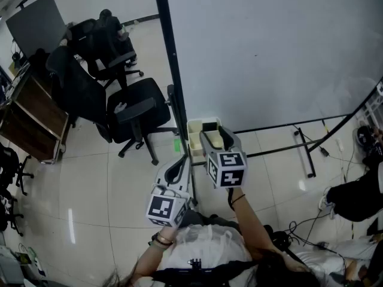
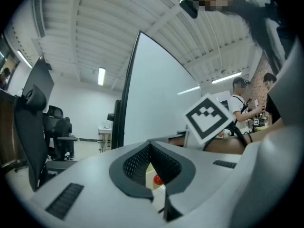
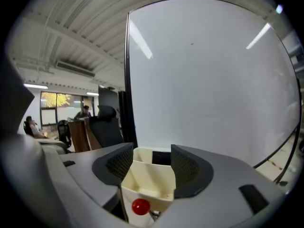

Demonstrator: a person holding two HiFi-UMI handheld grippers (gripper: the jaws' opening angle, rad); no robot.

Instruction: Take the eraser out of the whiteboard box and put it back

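Observation:
A cream whiteboard box [image 1: 195,141] hangs on the dark frame at the whiteboard's [image 1: 269,46] left edge. My right gripper [image 1: 215,131] reaches over it, tilted slightly down. In the right gripper view the box [image 3: 149,180] lies between the wide-apart jaws of that gripper [image 3: 152,156]. A dark eraser [image 3: 161,158] shows in the box's far compartment, and a red knob [image 3: 140,206] sits on the near wall. My left gripper [image 1: 181,162] is held level just below and left of the box, its jaws [image 2: 150,148] closed with nothing between them.
Black office chairs [image 1: 128,109] and a wooden desk [image 1: 36,121] stand to the left on the tiled floor. The whiteboard's stand legs [image 1: 305,151] and cables lie to the right, beside a seated person [image 1: 359,196]. Other people [image 2: 240,103] stand in the distance.

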